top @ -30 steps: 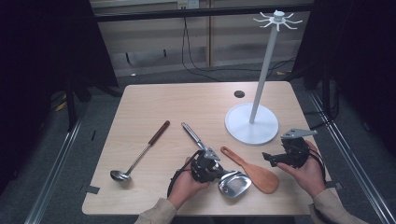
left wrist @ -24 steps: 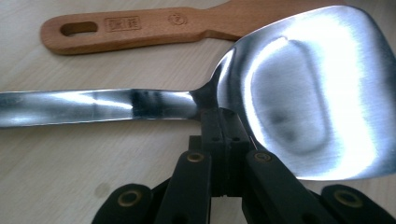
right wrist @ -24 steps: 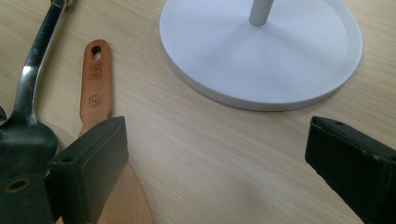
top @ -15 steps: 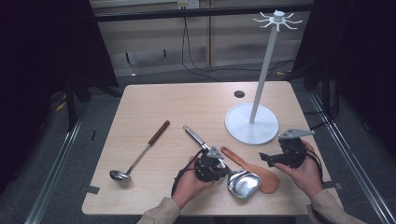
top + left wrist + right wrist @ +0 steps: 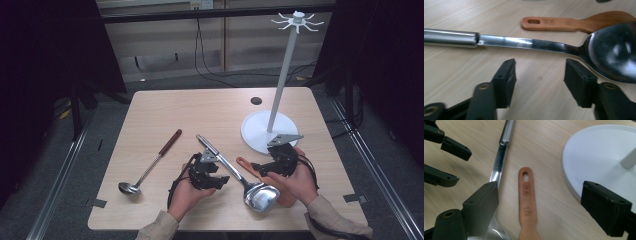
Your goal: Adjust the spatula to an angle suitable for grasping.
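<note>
Released since the earlier frames, the large polished steel serving spoon [image 5: 235, 170] lies flat on the pale wooden table [image 5: 165, 110] near its front edge, its bowl overlapping the blade of the brown wooden spatula [image 5: 527, 202]. The left gripper [image 5: 212, 181] has drawn back just beside the spoon's handle; its jaws have just been opening, now wide with nothing between them. The right gripper [image 5: 261, 168] has shifted over the spatula, its jaws closing a little yet wide, straddling the handle without pressing it.

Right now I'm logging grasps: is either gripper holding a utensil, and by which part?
Nothing is held. The left gripper, jaws just opened, stands clear of the steel spoon. The right gripper hangs open over the wooden spatula.
</note>
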{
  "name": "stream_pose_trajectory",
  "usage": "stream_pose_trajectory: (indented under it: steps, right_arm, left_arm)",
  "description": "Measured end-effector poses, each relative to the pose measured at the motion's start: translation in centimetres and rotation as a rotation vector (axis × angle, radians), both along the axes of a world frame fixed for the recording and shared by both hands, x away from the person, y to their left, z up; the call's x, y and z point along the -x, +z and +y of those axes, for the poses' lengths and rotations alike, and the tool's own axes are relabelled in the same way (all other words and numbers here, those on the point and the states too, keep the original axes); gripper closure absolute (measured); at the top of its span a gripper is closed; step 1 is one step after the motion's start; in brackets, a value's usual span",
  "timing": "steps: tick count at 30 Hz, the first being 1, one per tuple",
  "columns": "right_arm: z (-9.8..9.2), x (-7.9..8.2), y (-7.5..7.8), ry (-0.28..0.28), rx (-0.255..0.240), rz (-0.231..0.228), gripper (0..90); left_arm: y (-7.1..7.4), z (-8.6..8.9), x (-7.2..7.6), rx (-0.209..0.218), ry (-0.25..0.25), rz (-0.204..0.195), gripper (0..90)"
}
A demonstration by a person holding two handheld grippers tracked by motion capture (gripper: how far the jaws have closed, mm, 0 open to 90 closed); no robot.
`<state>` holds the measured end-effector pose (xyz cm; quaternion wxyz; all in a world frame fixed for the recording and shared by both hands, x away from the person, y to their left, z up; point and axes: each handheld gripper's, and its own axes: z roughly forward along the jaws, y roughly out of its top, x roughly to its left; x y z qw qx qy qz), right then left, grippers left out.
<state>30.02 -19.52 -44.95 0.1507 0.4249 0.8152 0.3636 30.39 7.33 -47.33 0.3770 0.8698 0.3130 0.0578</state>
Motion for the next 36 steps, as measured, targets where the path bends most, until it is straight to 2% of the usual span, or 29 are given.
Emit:
stream_pose_trajectory:
  steps: [1,4,6,8,10,11,13,20,21,26,27,28,32,33,36]
  right_arm:
    - [0.9,-0.3,-0.1,0.031,0.004,0.006,18.2]
    - [1.7,-0.5,0.0,0.034,0.014,0.015,19.9]
    - [2.7,-1.0,0.1,0.066,0.007,0.009,22.5]
    - [3.0,-1.1,0.2,0.069,0.013,0.008,23.6]
    - [3.6,-1.4,0.1,0.089,0.012,0.015,25.7]
    - [4.1,-1.6,-0.1,0.099,0.014,0.019,27.7]
    - [4.7,-1.9,-0.4,0.102,0.023,0.026,29.4]
    - [5.8,-2.5,-1.2,0.107,0.015,0.052,37.1]
    - [6.0,-2.7,-1.3,0.122,0.018,0.051,38.0]
    - [7.2,-2.9,-1.6,0.133,0.032,0.076,44.1]
    - [7.7,-3.1,-1.7,0.14,0.031,0.095,46.5]
    - [7.7,-3.1,-1.7,0.14,0.031,0.095,46.5]
    - [8.5,-3.5,-2.1,0.156,0.045,0.119,55.6]
    - [8.7,-3.4,-2.1,0.143,0.054,0.133,56.1]
    - [8.9,-3.6,-2.2,0.133,0.063,0.14,56.6]
  left_arm:
    - [0.0,0.4,0.0,0.0,0.009,0.001,35.0]
    - [-0.1,0.8,0.0,-0.011,0.018,-0.002,30.0]
    - [-0.1,1.4,0.1,-0.035,0.027,-0.008,24.4]
    - [-0.1,1.6,0.2,-0.037,0.033,-0.011,21.3]
    - [-0.1,2.0,0.3,-0.041,0.047,-0.018,18.0]
    - [-0.3,2.4,0.4,-0.044,0.073,-0.02,16.1]
    - [-0.3,2.8,0.4,-0.057,0.079,-0.008,13.0]
    - [-0.5,3.7,0.6,-0.05,0.107,-0.009,11.1]
    - [-0.6,3.8,0.7,-0.046,0.12,-0.006,11.1]
    - [-0.8,4.6,0.8,-0.063,0.147,0.011,11.0]
    - [-0.8,4.8,0.8,-0.067,0.153,0.003,10.9]
    - [-0.8,4.8,0.8,-0.067,0.153,0.003,10.9]
    - [-0.9,5.1,0.8,-0.07,0.165,0.005,11.1]
    - [-0.9,5.1,0.8,-0.058,0.174,0.011,11.2]
    - [-0.9,5.2,0.8,-0.068,0.172,0.015,11.2]
